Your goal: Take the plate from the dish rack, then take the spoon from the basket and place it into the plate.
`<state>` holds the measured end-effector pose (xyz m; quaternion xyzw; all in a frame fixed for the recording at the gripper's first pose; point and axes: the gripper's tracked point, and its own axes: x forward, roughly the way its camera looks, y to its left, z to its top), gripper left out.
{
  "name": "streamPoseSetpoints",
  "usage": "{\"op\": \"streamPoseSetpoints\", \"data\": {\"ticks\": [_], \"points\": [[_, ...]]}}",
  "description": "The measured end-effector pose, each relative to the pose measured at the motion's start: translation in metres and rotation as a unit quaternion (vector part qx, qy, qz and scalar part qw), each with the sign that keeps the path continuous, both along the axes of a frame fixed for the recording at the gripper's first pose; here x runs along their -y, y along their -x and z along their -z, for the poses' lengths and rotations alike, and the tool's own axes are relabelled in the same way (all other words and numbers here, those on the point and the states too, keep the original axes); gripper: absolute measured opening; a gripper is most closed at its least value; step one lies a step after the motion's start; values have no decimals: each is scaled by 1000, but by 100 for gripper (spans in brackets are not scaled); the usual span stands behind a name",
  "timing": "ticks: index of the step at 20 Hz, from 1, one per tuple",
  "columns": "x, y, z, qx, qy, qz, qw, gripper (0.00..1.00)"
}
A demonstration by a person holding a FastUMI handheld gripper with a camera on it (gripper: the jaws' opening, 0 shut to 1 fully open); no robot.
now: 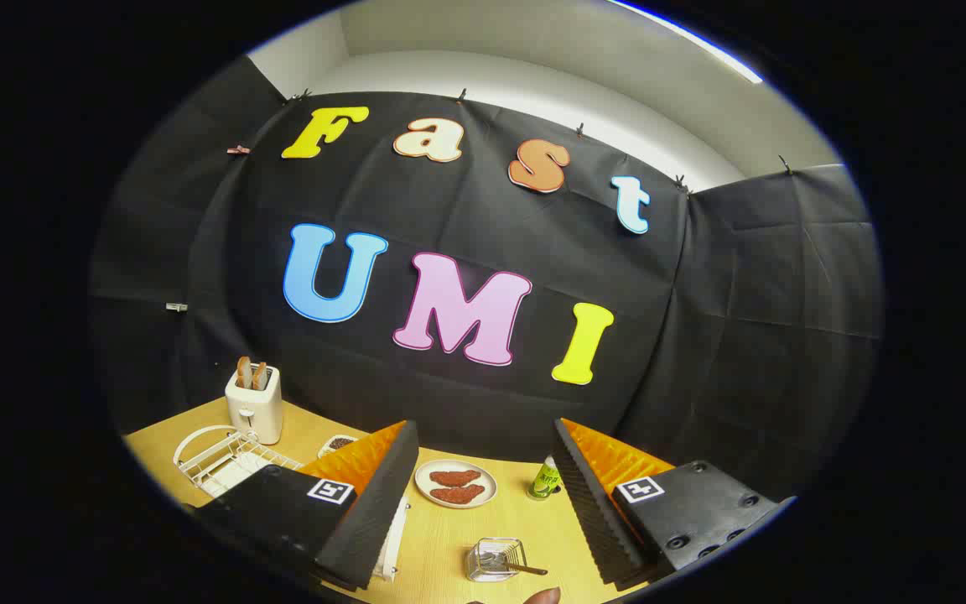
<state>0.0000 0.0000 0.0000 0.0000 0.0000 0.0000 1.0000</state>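
Note:
My gripper [483,426] is open wide and held high above a wooden table [441,545], with nothing between its fingers. A white wire dish rack [223,457] stands to the left, beyond the left finger, with a pale flat thing lying in it. Low between the fingers sits a small wire basket [495,558], and a spoon [521,569] sticks its handle out of it to the right. A white object [395,537] shows at the inner edge of the left finger, mostly hidden, and I cannot tell what it is.
A white toaster [254,405] with toast stands behind the rack. A plate with two brown food pieces [455,484] lies between the fingers, a green can [545,478] by the right finger, a small dish of dark bits [338,442] by the left.

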Motion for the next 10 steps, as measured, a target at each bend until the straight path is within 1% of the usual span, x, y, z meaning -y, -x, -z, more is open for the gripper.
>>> {"op": "streamPoseSetpoints", "data": {"ticks": [10], "points": [[-7,-1,6,-12,5,-2,1000,98]]}}
